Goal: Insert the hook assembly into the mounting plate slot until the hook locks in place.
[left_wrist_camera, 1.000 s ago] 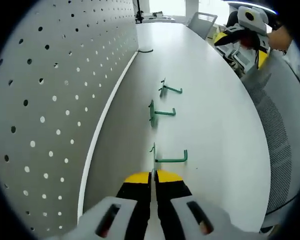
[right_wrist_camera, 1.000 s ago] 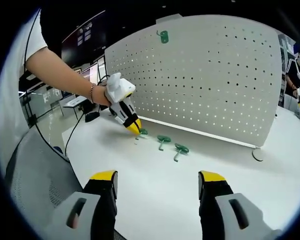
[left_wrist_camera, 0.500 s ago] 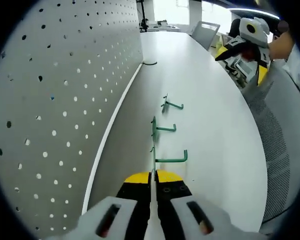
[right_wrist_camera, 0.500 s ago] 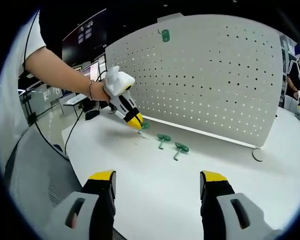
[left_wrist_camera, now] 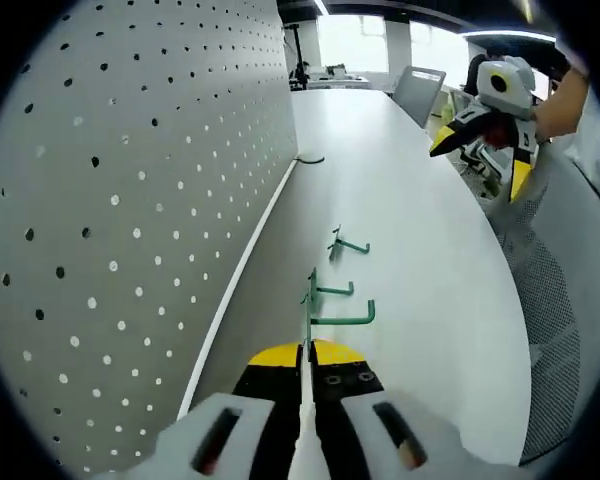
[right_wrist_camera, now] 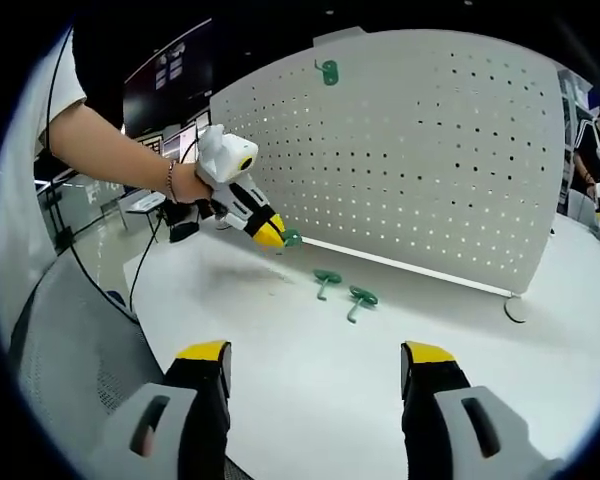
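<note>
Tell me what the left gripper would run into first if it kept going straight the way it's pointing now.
The left gripper, shut on a green hook, points along the white table beside the pegboard. The two loose hooks lie almost dead ahead, so it would likely meet those first, though its height above them is unclear.

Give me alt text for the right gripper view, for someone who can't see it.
Across a white table, the left gripper holds a green metal hook lifted off the surface in front of a white perforated pegboard. Two more green hooks lie on the table and another hangs high on the board. The right gripper sits open in the foreground.
</note>
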`<state>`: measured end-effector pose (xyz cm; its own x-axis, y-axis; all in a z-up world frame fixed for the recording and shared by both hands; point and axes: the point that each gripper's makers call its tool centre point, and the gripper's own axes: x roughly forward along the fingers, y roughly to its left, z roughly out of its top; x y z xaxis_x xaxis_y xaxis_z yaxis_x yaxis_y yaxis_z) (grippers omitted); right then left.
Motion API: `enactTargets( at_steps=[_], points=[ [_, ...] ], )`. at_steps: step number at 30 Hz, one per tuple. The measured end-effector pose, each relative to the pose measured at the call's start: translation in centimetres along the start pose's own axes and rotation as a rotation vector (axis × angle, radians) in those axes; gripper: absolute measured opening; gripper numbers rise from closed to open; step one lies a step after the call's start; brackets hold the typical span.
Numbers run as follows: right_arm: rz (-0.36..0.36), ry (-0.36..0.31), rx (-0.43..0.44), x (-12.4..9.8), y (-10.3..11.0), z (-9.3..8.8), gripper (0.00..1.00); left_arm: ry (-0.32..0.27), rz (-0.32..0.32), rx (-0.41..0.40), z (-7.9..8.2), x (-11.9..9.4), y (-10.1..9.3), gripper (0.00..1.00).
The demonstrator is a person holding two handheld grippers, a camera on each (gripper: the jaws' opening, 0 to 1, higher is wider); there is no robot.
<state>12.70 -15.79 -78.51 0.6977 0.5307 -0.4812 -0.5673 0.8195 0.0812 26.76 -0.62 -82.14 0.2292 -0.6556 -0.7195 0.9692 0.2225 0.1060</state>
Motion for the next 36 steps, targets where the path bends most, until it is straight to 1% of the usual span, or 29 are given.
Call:
enactTargets(
  at_steps=[7,9,11,16,20,26,33,36],
  points=[
    [0.001,0.000,-0.002,0.0,0.1,0.0,0.67,-0.045,0.026,-0.010,0.9,-0.9,0.0,0.02],
    [0.001,-0.001,-0.002,0.0,0.1,0.1,0.67,-0.068,0.041,-0.005,1.4,-1.2,0.1,0.02],
    [0.002,-0.001,-0.002,0.0,0.1,0.0,0.67,-0.089,0.049,-0.018,1.8,-1.5,0.2,0.02],
    [0.006,-0.002,-0.008,0.0,0.2,0.1,0.67,-0.111,0.065,-0.027,2.1,-2.0,0.1,0.02],
    [0.005,-0.008,-0.004,0.0,0.2,0.3,0.67,-0.147,0.079,-0.032,2.7,-2.5,0.0,0.02],
    [0.004,-0.012,0.002,0.0,0.1,0.3,0.67,-0.170,0.095,-0.047,3.2,-3.0,-0.3,0.02],
    [0.001,-0.018,0.006,0.0,0.1,0.4,0.67,-0.217,0.121,-0.067,4.1,-3.9,-0.6,0.02],
    [0.003,-0.021,0.007,-0.1,0.1,0.5,0.67,-0.234,0.145,-0.050,4.6,-4.4,-0.7,0.02]
  ],
)
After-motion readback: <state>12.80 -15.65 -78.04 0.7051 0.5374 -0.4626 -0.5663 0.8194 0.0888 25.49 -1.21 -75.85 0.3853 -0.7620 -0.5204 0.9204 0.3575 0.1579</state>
